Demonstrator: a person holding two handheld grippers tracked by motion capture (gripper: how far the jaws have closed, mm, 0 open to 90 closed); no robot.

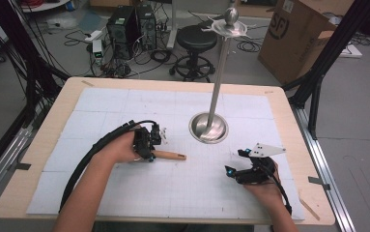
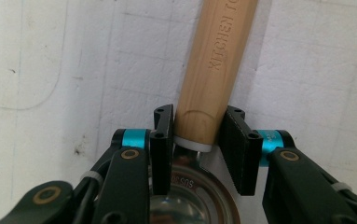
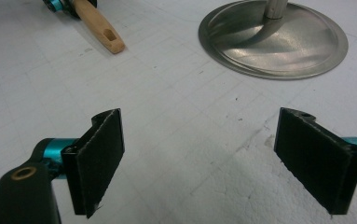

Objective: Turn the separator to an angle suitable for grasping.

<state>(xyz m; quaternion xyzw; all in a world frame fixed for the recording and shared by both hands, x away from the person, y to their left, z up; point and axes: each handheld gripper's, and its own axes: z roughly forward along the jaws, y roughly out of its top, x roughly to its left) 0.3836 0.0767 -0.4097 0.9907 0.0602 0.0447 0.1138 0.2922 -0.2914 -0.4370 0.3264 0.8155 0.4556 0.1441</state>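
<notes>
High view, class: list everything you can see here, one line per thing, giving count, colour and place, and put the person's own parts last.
Table: one, light wood, centre of the room.
Mat: one, white with a grid, covering the tabletop.
Utensil: one, wooden handle with a steel head, lying on the mat left of centre.
Stand: one, steel, upright on a round base right of centre.
Stool: one, black, on the floor beyond the table.
Box: one, brown cardboard, floor at back right.
Computers: two, black, floor at back left.
Left gripper: one, black and teal, jaws on either side of the utensil handle.
Right gripper: one, black and teal, jaws wide apart, over the mat at right.
Forearms: two, entering from the bottom edge.
</notes>
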